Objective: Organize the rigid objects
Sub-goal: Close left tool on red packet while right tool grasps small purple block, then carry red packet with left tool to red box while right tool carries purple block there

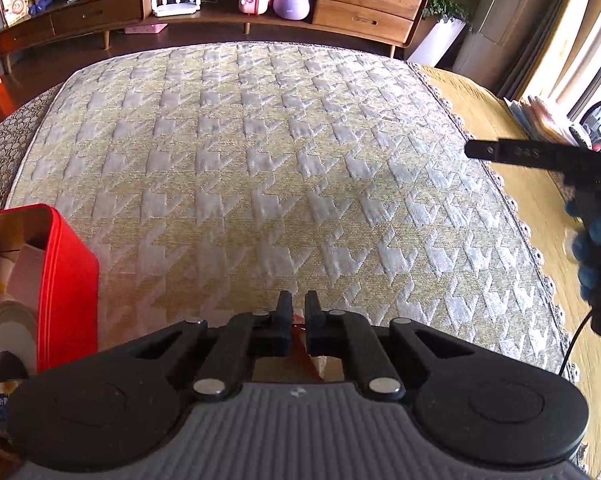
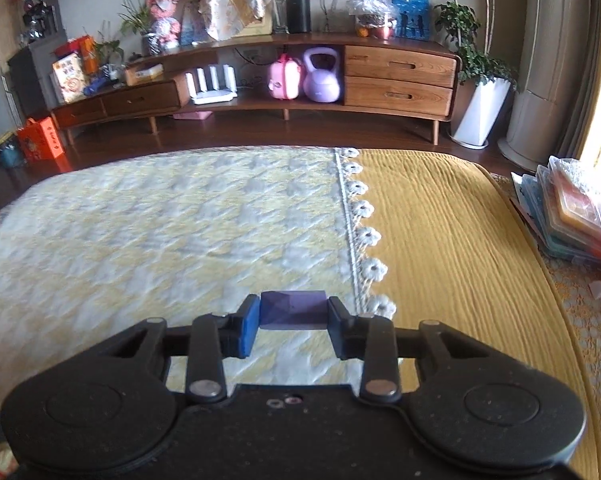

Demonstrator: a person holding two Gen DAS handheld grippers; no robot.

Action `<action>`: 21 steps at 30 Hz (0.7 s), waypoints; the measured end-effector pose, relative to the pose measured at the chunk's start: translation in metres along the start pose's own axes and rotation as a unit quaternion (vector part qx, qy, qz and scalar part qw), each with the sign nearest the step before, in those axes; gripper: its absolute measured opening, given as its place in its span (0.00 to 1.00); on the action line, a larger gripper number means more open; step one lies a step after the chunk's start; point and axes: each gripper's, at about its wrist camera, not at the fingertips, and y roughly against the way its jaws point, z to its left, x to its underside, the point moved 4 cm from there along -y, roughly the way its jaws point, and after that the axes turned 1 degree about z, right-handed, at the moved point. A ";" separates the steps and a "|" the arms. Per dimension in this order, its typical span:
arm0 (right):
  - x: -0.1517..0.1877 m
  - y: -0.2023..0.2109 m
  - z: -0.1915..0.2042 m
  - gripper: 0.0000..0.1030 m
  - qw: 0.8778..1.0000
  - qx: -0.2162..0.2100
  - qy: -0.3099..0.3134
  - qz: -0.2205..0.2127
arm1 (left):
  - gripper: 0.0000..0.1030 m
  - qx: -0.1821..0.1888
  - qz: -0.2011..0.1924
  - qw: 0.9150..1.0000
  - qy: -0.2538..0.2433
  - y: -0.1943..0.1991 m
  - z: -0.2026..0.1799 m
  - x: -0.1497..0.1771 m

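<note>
A purple block sits clamped between the pads of the right gripper, held above the houndstooth cover near its lace-trimmed right edge. The left gripper is closed tight, something thin and red showing between its fingers, near the cover's front edge, beside a red box at its front-left corner.

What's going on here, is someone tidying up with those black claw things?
Yes. A person holds a two-finger gripper in each hand over a patterned quilt. The right gripper is clamped on a small purple block above the quilt. The left gripper is shut, with something thin and red caught between its fingers; what it is cannot be told. A red box with items already in it sits at the left.
</note>
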 end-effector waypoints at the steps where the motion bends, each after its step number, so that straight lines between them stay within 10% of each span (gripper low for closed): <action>1: 0.003 0.008 0.002 0.34 1.000 -0.005 0.001 -0.002 | 0.06 0.001 0.000 1.000 0.004 0.003 0.002 0.001; 21: 0.068 0.103 0.040 0.34 0.997 -0.068 0.038 -0.005 | 0.12 0.019 0.063 0.998 0.014 0.004 0.008 0.026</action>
